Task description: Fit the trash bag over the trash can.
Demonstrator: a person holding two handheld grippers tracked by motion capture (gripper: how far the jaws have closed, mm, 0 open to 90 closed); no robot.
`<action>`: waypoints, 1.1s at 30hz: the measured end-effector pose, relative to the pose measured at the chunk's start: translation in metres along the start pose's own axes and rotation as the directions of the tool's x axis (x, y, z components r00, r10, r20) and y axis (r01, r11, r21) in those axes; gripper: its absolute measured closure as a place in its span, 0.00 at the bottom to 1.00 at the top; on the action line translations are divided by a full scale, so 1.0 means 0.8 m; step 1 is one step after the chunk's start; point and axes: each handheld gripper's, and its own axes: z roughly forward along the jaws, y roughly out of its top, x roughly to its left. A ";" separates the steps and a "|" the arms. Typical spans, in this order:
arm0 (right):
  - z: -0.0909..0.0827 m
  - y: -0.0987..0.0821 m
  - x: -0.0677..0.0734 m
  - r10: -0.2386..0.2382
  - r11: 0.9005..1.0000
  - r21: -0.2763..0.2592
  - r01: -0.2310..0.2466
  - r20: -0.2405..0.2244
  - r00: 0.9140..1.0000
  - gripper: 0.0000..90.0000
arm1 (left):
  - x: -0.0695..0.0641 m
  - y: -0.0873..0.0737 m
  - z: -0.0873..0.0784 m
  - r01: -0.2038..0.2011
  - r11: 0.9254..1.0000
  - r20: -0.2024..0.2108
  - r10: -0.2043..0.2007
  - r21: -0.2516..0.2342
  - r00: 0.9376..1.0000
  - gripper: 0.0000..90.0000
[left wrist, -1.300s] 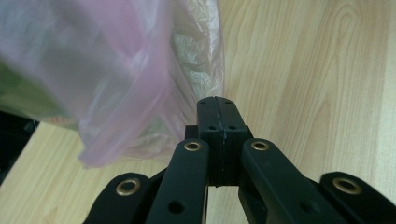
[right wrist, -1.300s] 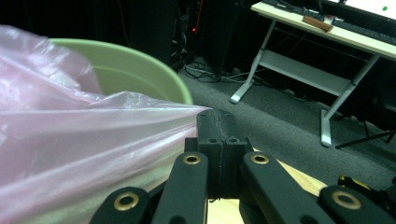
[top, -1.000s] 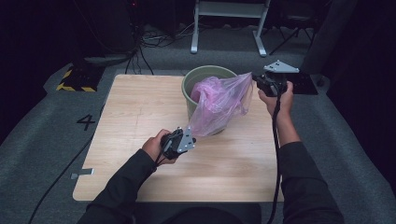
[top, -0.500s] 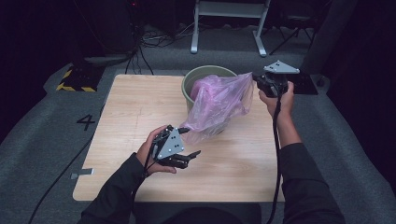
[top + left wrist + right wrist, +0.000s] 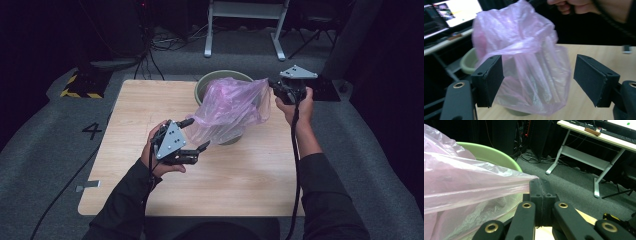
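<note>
**Pink bag half over the bin**

Wooden table spans mid-frame; the green bin stands at its upper centre, with the pink bag draped over it. At upper right, the right gripper stays clenched on the bag's edge. The left gripper, lower left of the bag, has just been opening, jaws released, nothing between them. Best regrip the near hem, then stretch it over the rim.

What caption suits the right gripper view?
Right gripper, jaws shut on a pink bag stretched over a green bin.

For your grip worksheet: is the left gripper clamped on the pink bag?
No: the left gripper stands open, clear of the pink bag.
</note>
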 end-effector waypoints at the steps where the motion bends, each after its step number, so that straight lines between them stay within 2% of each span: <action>1: 0.000 0.000 0.000 0.000 1.000 0.002 0.000 0.000 1.000 1.00 | 0.001 0.001 0.001 -0.003 1.000 0.003 0.003 0.005 1.000 0.26; 5: -0.001 0.001 0.002 -0.004 1.000 0.001 0.004 -0.002 1.000 1.00 | 0.009 0.009 0.011 -0.039 0.999 -0.029 0.040 0.033 0.999 0.26; 6: -0.001 0.002 0.002 -0.010 1.000 0.002 0.010 -0.001 1.000 1.00 | 0.012 0.012 0.013 -0.046 0.998 -0.056 0.049 0.044 0.997 0.26; 7: -0.001 0.002 0.003 -0.020 1.000 0.006 0.020 0.006 1.000 1.00 | 0.012 0.012 0.013 -0.046 0.998 -0.056 0.049 0.044 0.997 0.27; 8: -0.001 0.002 0.003 -0.025 1.000 0.009 0.025 0.008 1.000 1.00 | 0.019 0.017 0.011 -0.039 0.998 -0.099 0.043 0.039 0.994 0.27; 9: -0.001 0.002 0.003 -0.025 1.000 0.009 0.025 0.008 1.000 1.00 | 0.019 0.017 0.011 -0.039 0.998 -0.099 0.043 0.039 0.994 0.27; 10: -0.001 0.002 0.003 -0.023 1.000 0.009 0.023 0.005 1.000 1.00 | 0.023 0.017 0.006 -0.013 1.000 -0.094 0.014 0.014 0.995 0.27; 11: -0.002 0.002 0.003 -0.021 1.000 0.008 0.021 0.003 1.000 1.00 | 0.024 0.016 0.002 -0.005 1.000 -0.098 0.005 0.004 0.995 0.27; 12: -0.002 0.001 0.002 -0.021 1.000 0.007 0.021 0.002 1.000 1.00 | 0.025 0.016 -0.001 -0.006 1.000 -0.102 0.006 -0.002 0.995 0.27; 13: -0.003 0.001 0.001 -0.016 1.000 0.010 0.016 -0.003 1.000 1.00 | 0.027 0.014 -0.004 -0.003 1.000 -0.092 0.002 -0.012 0.996 0.27; 14: -0.004 0.001 0.001 -0.012 1.000 0.011 0.012 -0.005 1.000 1.00 | 0.030 0.012 -0.003 0.014 1.000 -0.060 -0.015 -0.004 0.998 0.27; 15: -0.004 0.001 0.001 -0.012 1.000 0.011 0.012 -0.005 1.000 1.00 | 0.030 0.012 -0.003 0.014 1.000 -0.060 -0.015 -0.004 0.998 0.27; 17: -0.005 0.002 0.002 -0.017 1.000 0.020 0.017 -0.001 1.000 1.00 | 0.029 0.010 0.003 0.007 1.000 -0.026 -0.007 0.014 1.000 0.27; 18: -0.007 0.003 0.005 -0.030 0.999 0.026 0.030 0.006 1.000 1.00 | 0.023 0.012 0.008 0.000 1.000 0.011 0.000 0.024 1.000 0.27; 20: -0.007 0.005 0.007 -0.041 0.999 0.033 0.041 0.013 0.999 1.00 | 0.008 0.018 0.014 -0.041 0.999 0.045 0.039 0.028 0.998 0.27; 21: -0.007 0.006 0.008 -0.044 0.998 0.037 0.043 0.017 0.999 1.00 | 0.002 0.019 0.016 -0.049 0.998 0.064 0.047 0.029 0.997 0.27; 22: -0.006 0.007 0.008 -0.044 0.998 0.036 0.043 0.016 0.999 1.00 | -0.007 0.022 0.021 -0.080 0.996 0.073 0.077 0.043 0.994 0.26; 23: -0.006 0.007 0.008 -0.044 0.998 0.036 0.043 0.016 0.999 1.00 | -0.007 0.022 0.021 -0.080 0.996 0.073 0.077 0.043 0.994 0.25; 24: -0.007 0.010 0.009 -0.047 0.998 0.036 0.046 0.018 0.999 1.00 | -0.024 0.023 0.033 -0.140 0.987 0.077 0.133 0.082 0.988 0.25; 26: -0.007 0.012 0.010 -0.053 0.998 0.033 0.053 0.017 0.998 1.00 | -0.030 0.021 0.046 -0.177 0.977 0.065 0.170 0.116 0.983 0.25; 27: -0.008 0.013 0.011 -0.054 0.998 0.034 0.053 0.017 0.998 1.00 | -0.030 0.019 0.052 -0.174 0.975 0.047 0.169 0.138 0.985 0.25; 29: -0.008 0.013 0.011 -0.055 0.998 0.035 0.054 0.017 0.998 1.00 | -0.028 0.017 0.056 -0.172 0.974 0.046 0.167 0.147 0.985 0.26; 30: -0.008 0.013 0.010 -0.054 0.998 0.038 0.053 0.018 0.998 1.00 | -0.022 0.010 0.064 -0.158 0.972 0.058 0.150 0.175 0.987 0.30; 32: -0.008 0.012 0.008 -0.047 0.998 0.035 0.046 0.017 0.999 1.00 | -0.019 0.003 0.070 -0.186 0.960 0.035 0.183 0.207 0.983 0.36; 33: -0.008 0.012 0.007 -0.047 0.998 0.036 0.047 0.017 0.999 1.00 | -0.018 0.001 0.073 -0.198 0.955 0.005 0.202 0.222 0.979 0.44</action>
